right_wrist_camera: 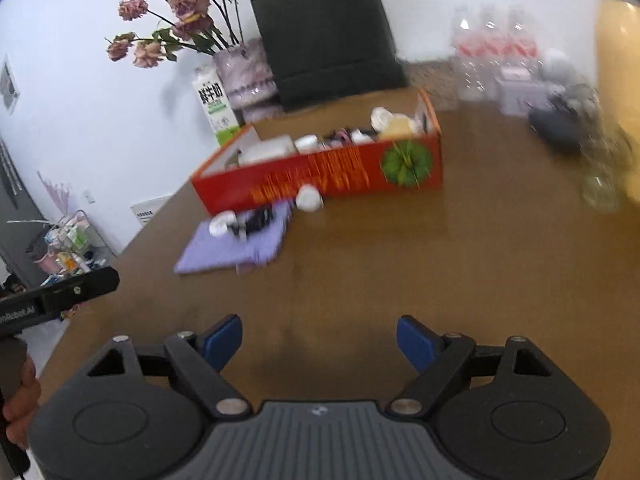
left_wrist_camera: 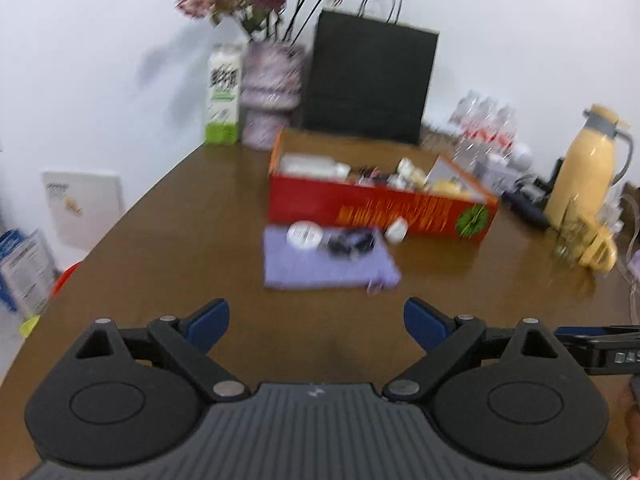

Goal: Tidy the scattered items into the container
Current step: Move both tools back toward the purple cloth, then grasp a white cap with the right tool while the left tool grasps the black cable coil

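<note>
Box (left_wrist_camera: 380, 212), red and open-topped, is placed on the table (left_wrist_camera: 200, 240) and already holds several small items. Just in front of the box, a purple cloth (left_wrist_camera: 328, 264) is laid, with a white jar (left_wrist_camera: 305, 234) and a dark item (left_wrist_camera: 352, 242) on it. Left gripper (left_wrist_camera: 316, 320) and right gripper (right_wrist_camera: 320, 340) are held well short of the box, jaws spread wide, nothing between them.
</note>
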A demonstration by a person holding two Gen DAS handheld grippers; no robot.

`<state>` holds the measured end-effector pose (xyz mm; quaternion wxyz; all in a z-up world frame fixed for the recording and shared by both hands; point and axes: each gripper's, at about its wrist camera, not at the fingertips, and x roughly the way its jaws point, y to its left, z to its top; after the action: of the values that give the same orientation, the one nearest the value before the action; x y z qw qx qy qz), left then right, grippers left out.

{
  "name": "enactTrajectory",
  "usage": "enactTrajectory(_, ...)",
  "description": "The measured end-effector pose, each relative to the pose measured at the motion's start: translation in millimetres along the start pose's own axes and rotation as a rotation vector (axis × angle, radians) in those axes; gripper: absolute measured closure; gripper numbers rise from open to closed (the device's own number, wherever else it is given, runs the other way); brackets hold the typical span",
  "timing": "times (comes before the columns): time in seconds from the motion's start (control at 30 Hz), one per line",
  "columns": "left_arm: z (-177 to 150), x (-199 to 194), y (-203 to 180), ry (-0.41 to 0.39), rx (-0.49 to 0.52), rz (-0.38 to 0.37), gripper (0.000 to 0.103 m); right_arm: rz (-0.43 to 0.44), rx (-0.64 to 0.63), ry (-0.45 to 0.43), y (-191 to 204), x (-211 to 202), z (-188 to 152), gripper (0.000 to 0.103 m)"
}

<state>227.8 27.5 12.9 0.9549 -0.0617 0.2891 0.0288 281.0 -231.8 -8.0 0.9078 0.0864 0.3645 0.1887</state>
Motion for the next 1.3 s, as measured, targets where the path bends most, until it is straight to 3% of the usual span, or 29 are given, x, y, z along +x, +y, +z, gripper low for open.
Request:
enactTrajectory(0.1, -20, -5, -5, 0.025, 0.041, 0.013, 0.007, -0.045, -0.016, -0.045, 9, -11, -30, 0.019)
enactTrajectory(0.3, -40, -10, -7, 0.09, -0.002, -0.043, 0.007, -0.056, -0.097, -0.078, 32, -34, -73, 0.019)
enactTrajectory(0.6, -43, -5, -5, 0.102, -0.02, -0.059, 0.008, -0.092, -0.139, -0.079, 43, -36, -78, 0.019)
enactTrajectory(0.8, -25, 6, 7, 0.053, -0.011, -0.046, 0.017, -0.091, -0.158, -0.084, 44, -20, -63, 0.021)
enactTrajectory(0.97, 9, 28, 17, 0.013, -0.006, -0.065, 0.039, -0.086, -0.201, -0.101, 48, 1, -37, 0.024)
enactTrajectory(1.1, 38, 52, 14, -0.066, 0.122, -0.098, 0.045, -0.063, -0.204, -0.11, 49, 27, -4, 0.028)
enactTrajectory(1.23, 64, 92, 7, -0.035, 0.227, -0.155, 0.061, -0.061, -0.208, -0.135, 50, 55, 29, 0.035)
enactTrajectory(1.3, 70, 114, -2, -0.005, 0.303, -0.192, 0.063, -0.053, -0.17, -0.128, 45, 74, 48, 0.035)
